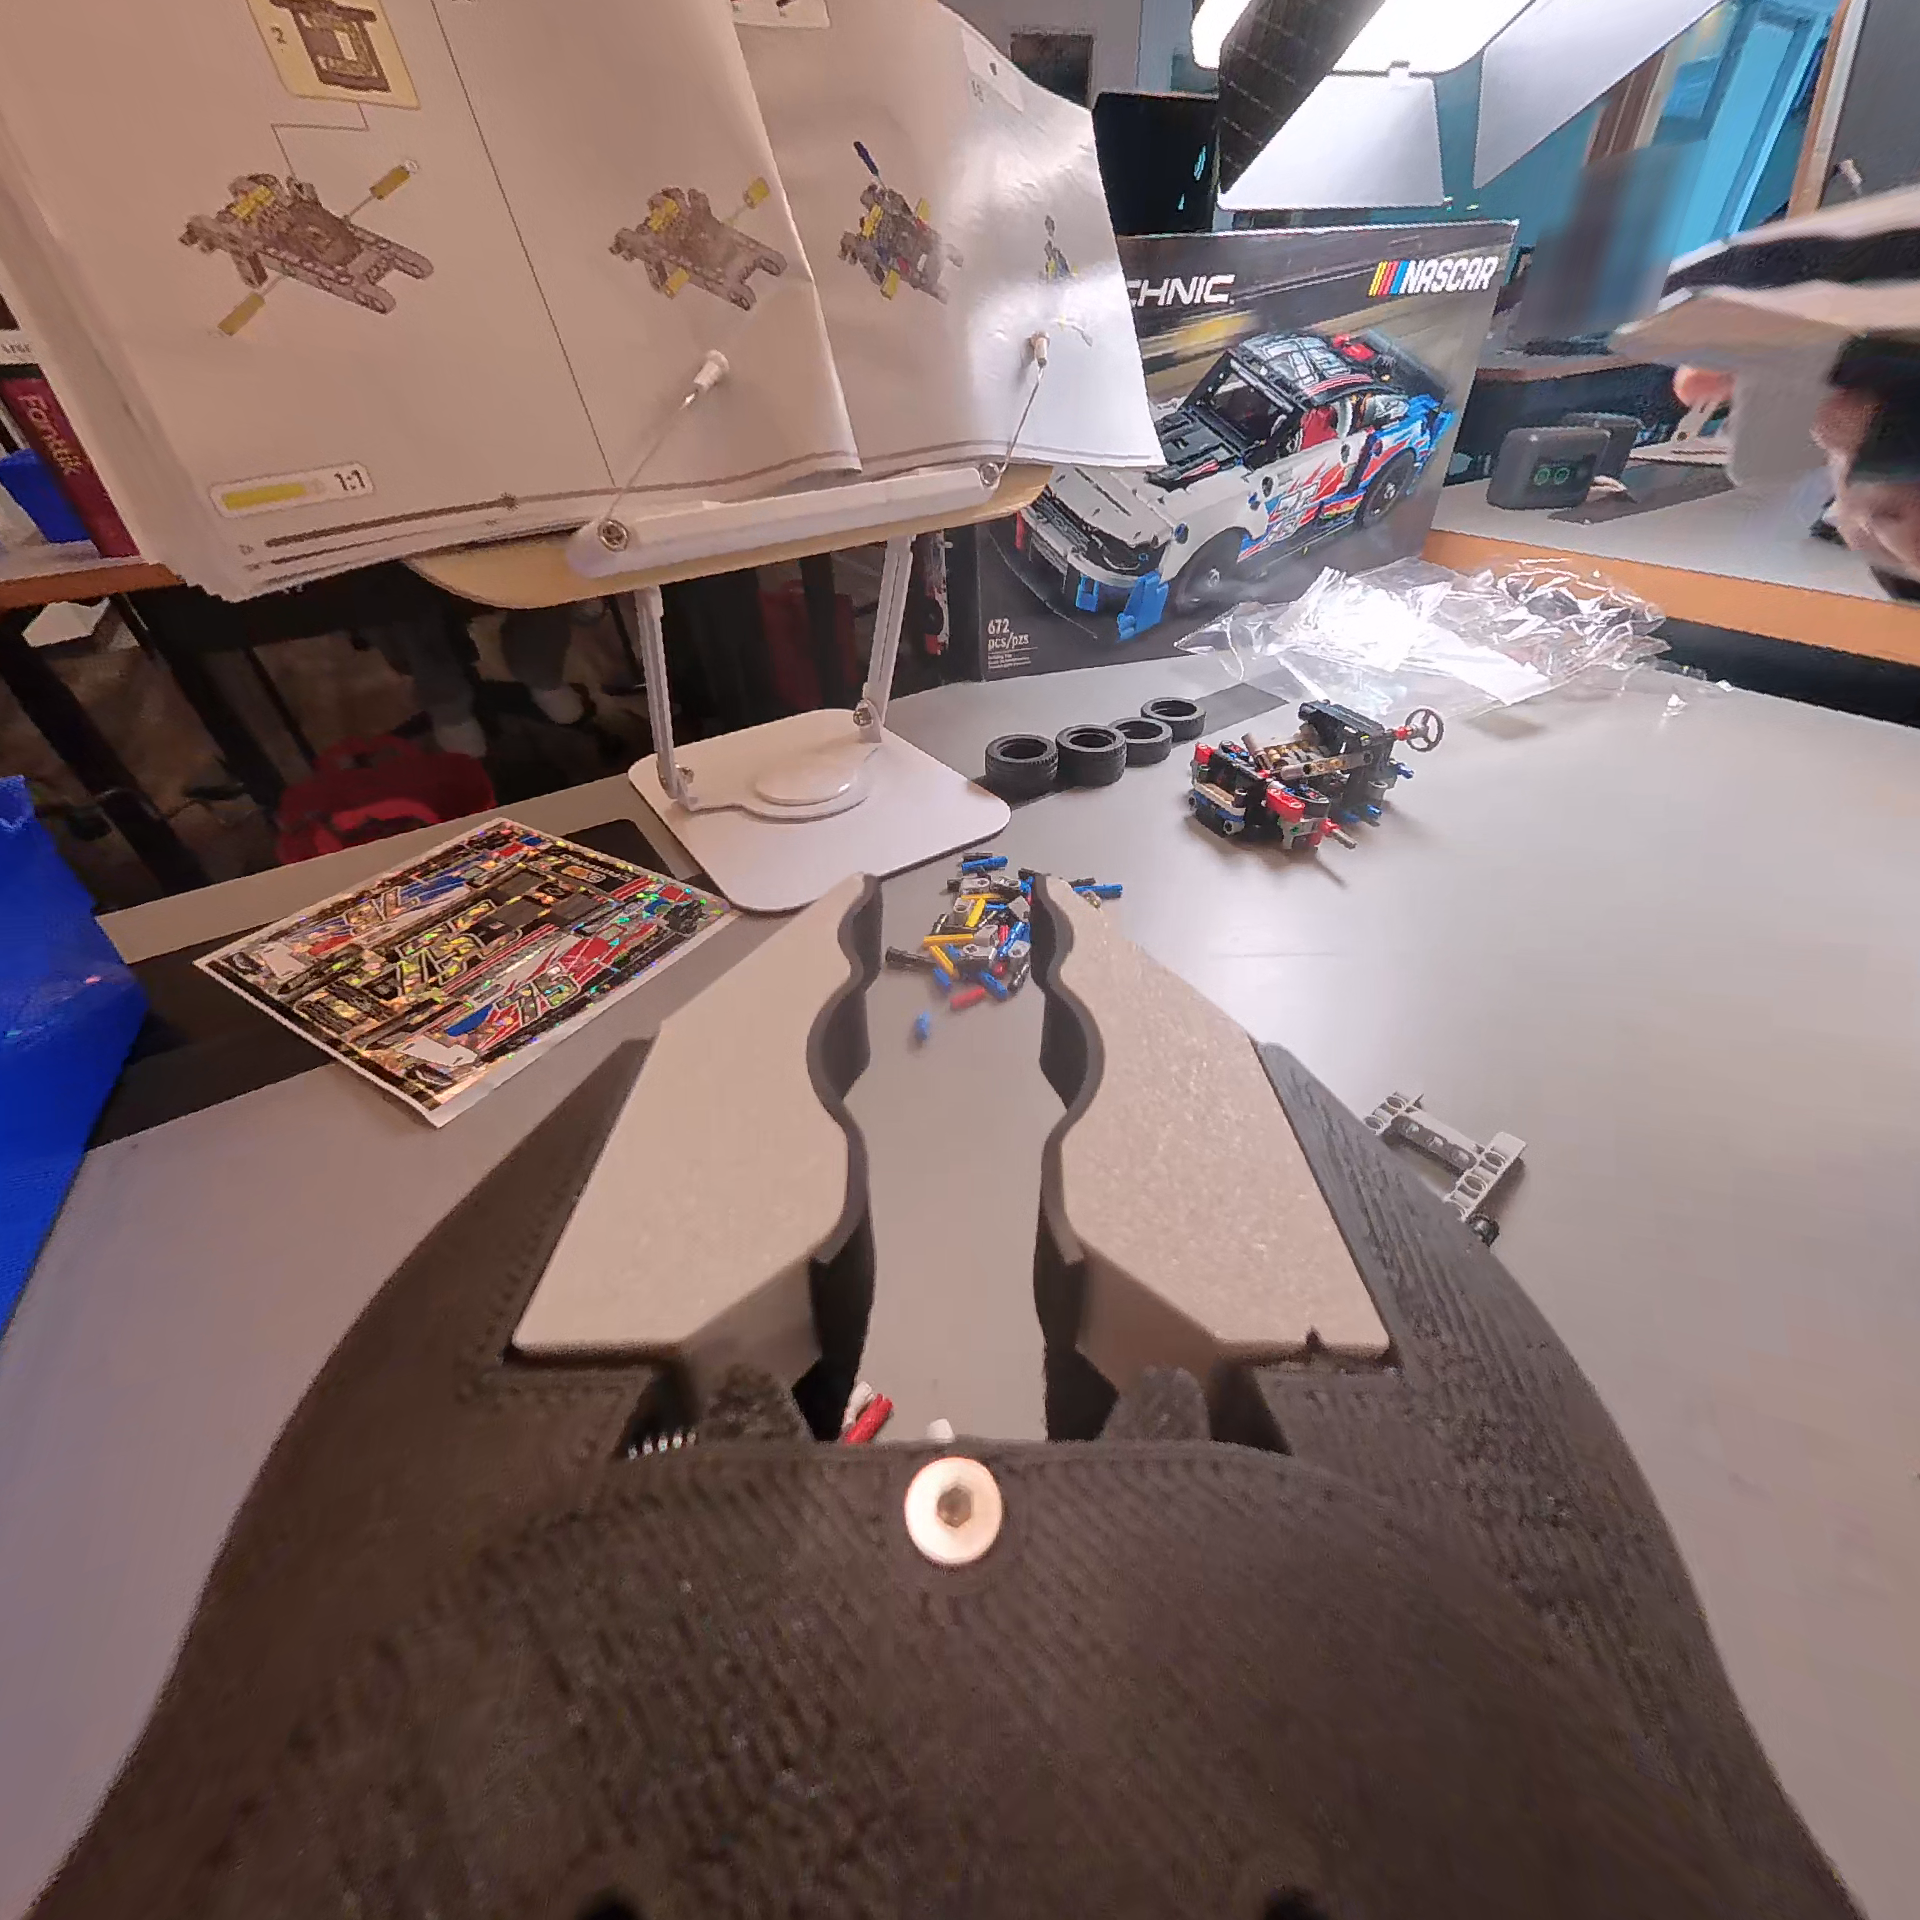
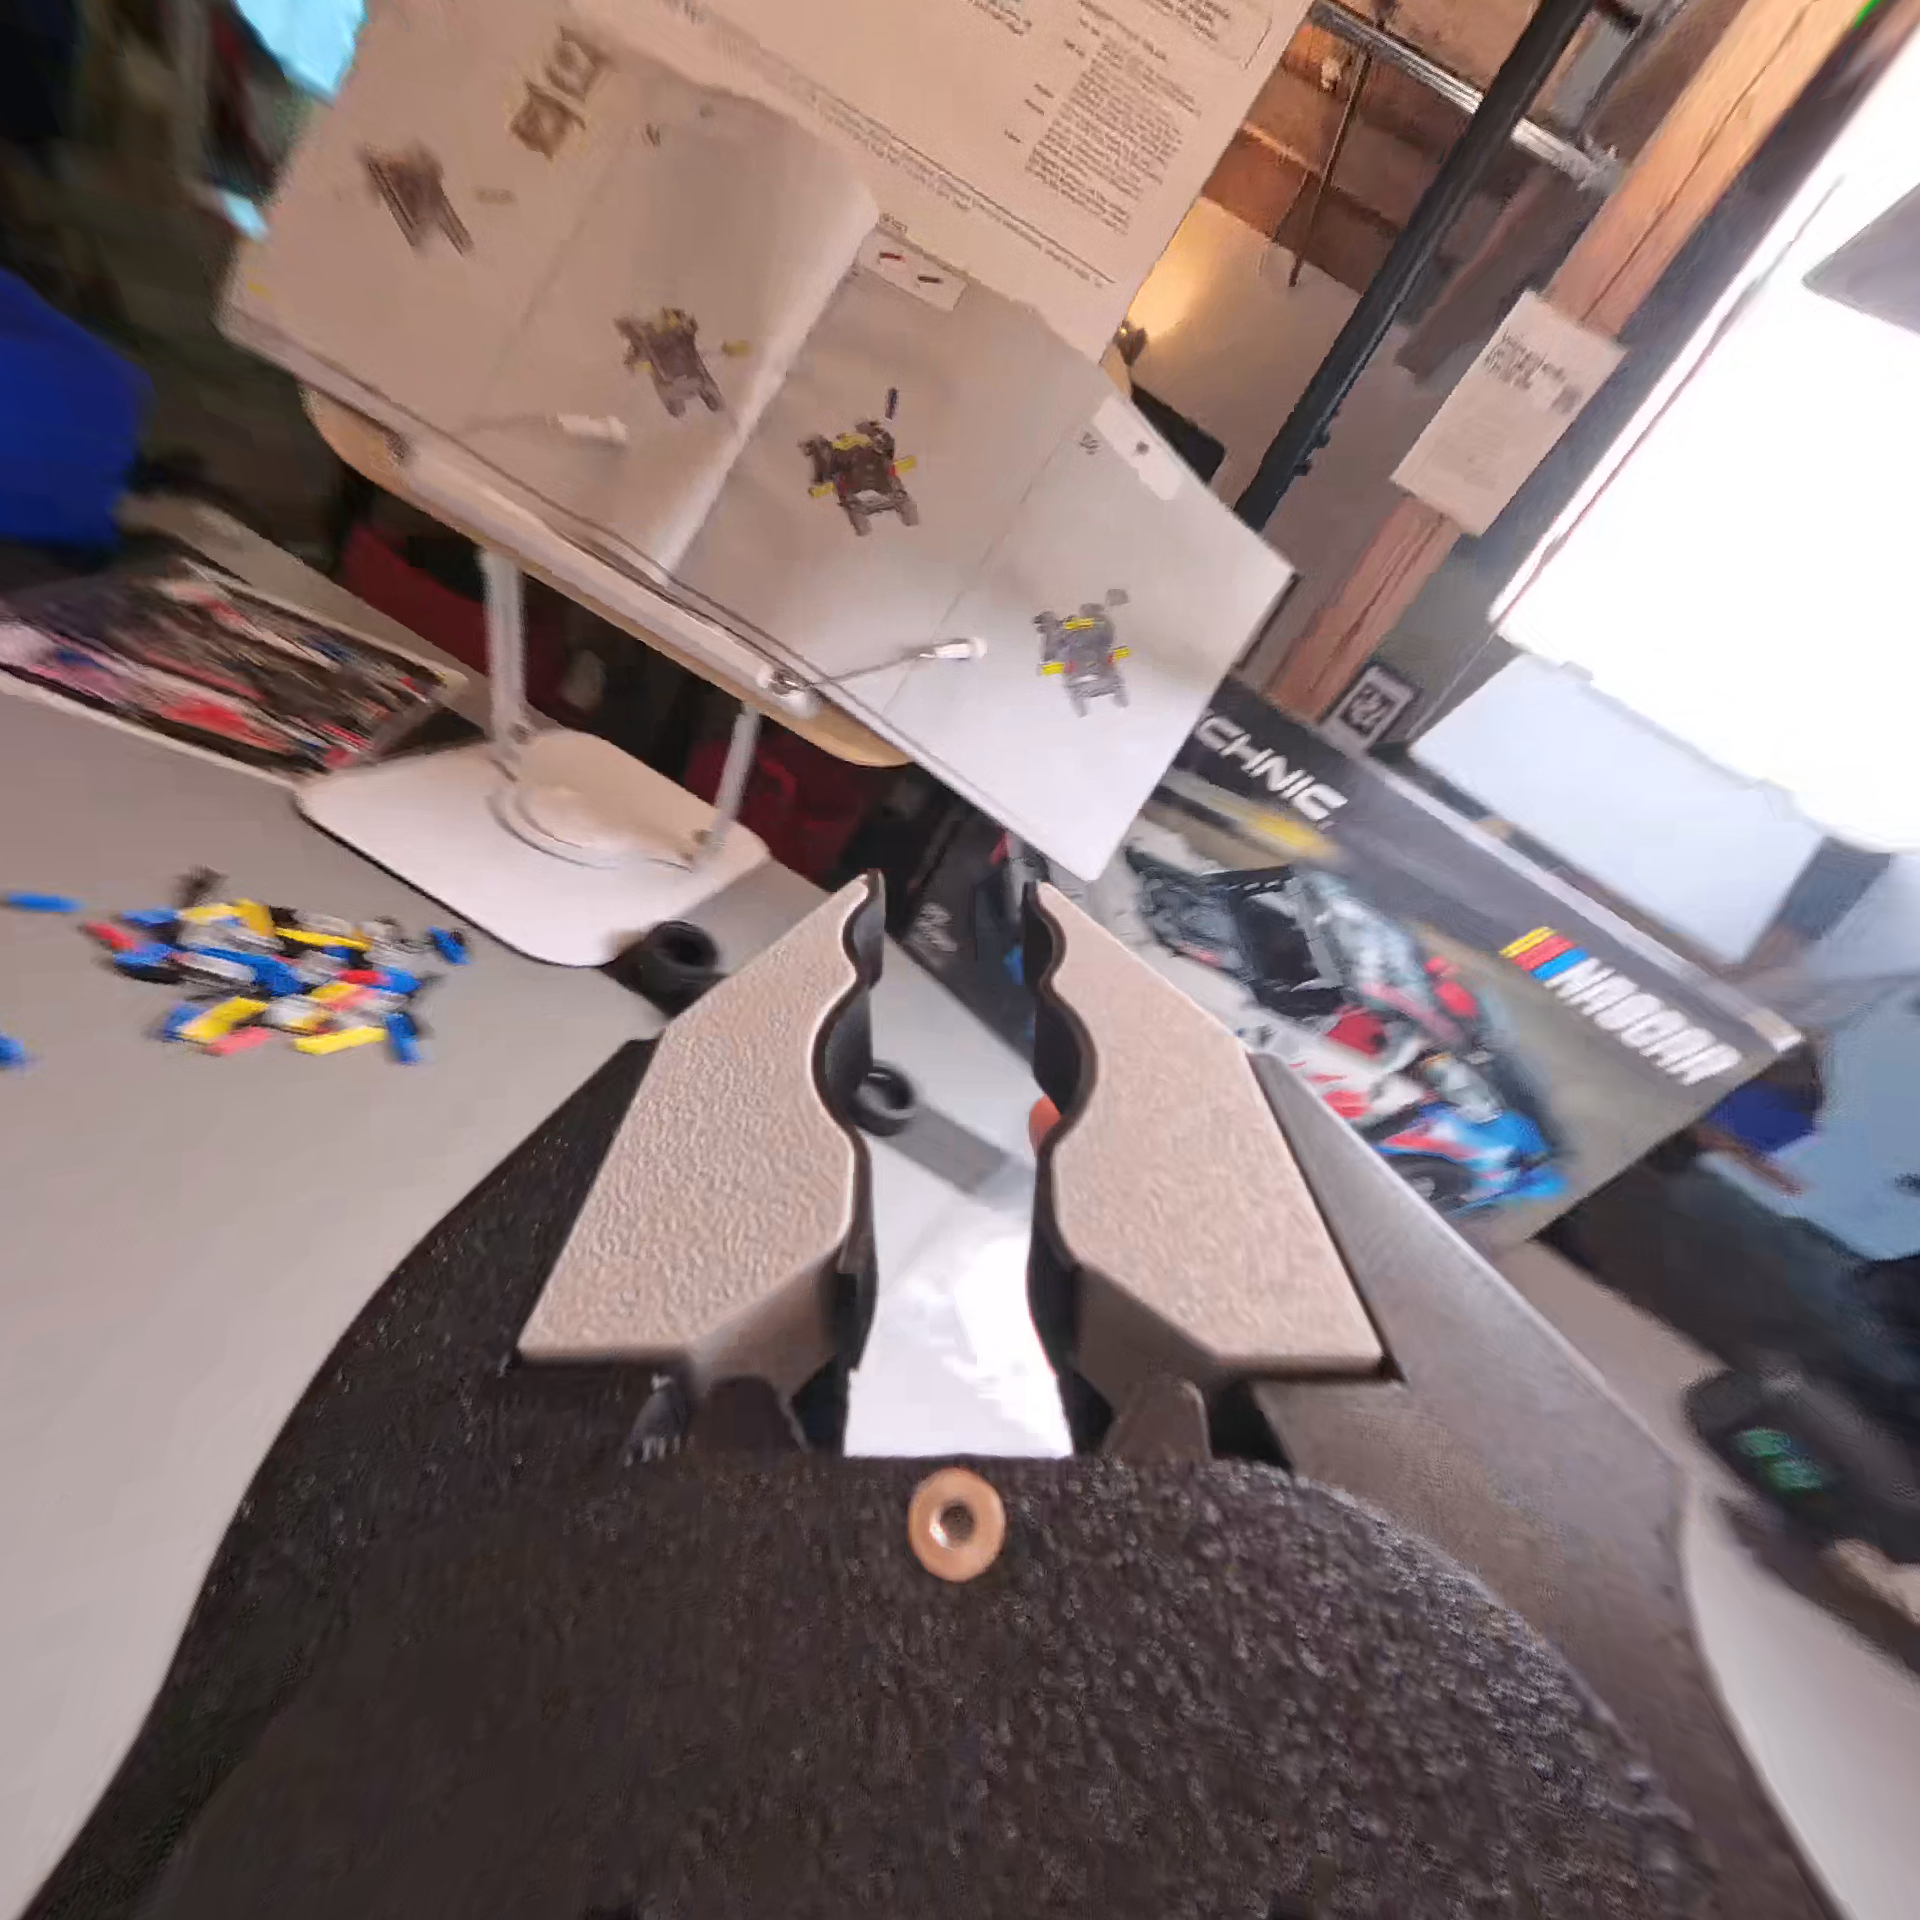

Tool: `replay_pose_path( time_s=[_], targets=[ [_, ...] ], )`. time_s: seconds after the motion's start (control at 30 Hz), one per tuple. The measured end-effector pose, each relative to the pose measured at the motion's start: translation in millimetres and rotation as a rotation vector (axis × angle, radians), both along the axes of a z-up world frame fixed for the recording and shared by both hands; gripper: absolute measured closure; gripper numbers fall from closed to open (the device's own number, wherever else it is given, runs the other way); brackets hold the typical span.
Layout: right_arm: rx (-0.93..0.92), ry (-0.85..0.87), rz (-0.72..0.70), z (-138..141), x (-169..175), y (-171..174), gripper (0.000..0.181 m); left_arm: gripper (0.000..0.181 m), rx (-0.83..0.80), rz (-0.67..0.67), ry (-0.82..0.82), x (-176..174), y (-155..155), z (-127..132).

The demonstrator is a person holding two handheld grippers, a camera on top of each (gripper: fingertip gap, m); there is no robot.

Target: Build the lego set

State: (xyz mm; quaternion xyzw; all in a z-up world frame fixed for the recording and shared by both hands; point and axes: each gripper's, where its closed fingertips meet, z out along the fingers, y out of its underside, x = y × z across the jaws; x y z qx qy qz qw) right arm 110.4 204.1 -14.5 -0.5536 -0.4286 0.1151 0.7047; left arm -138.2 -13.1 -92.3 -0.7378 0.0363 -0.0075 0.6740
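My left gripper (image 1: 956, 909) is open and empty, low over the grey table, pointing at a pile of small loose lego parts (image 1: 977, 940) just past its fingertips. A partly built car chassis (image 1: 1299, 774) stands farther right, with a row of black tyres (image 1: 1091, 743) beside it. A light grey frame piece (image 1: 1449, 1143) lies to the right of the gripper. My right gripper (image 2: 951, 904) is open and empty, raised and tilted; its view is blurred. The parts pile (image 2: 270, 977) is at its left, and a tyre (image 2: 883, 1091) shows between its fingers.
The instruction booklet (image 1: 520, 260) sits open on a white stand (image 1: 821, 821) at the back. A shiny sticker sheet (image 1: 468, 956) lies left, the set's box (image 1: 1299, 436) and clear plastic bags (image 1: 1455, 623) back right. A blue bin (image 1: 52, 987) is at the left edge. A blurred hand (image 1: 1860, 457) is at the far right. Spacing between my two grippers at the tips: around 35 cm.
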Motion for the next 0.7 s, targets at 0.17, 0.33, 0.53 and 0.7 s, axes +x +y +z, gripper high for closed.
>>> replay_pose_path(
  time_s=[0.17,0.33,0.53,0.7],
  targets=[
    [0.044,-0.107,-0.246,56,-6,121,0.131,0.155,-0.014,-0.021,-0.02,2,1,-6],
    [0.004,-0.008,-0.347,102,-25,203,0.119,0.156,-0.018,-0.023,0.003,3,-4,-8],
    [0.08,-0.011,-0.289,123,-77,189,0.143,0.157,-0.014,-0.023,-0.017,-3,-6,-7],
    [-0.02,-0.011,-0.291,136,-100,181,0.147,0.157,-0.016,-0.032,-0.006,0,-8,-7]
  ],
)
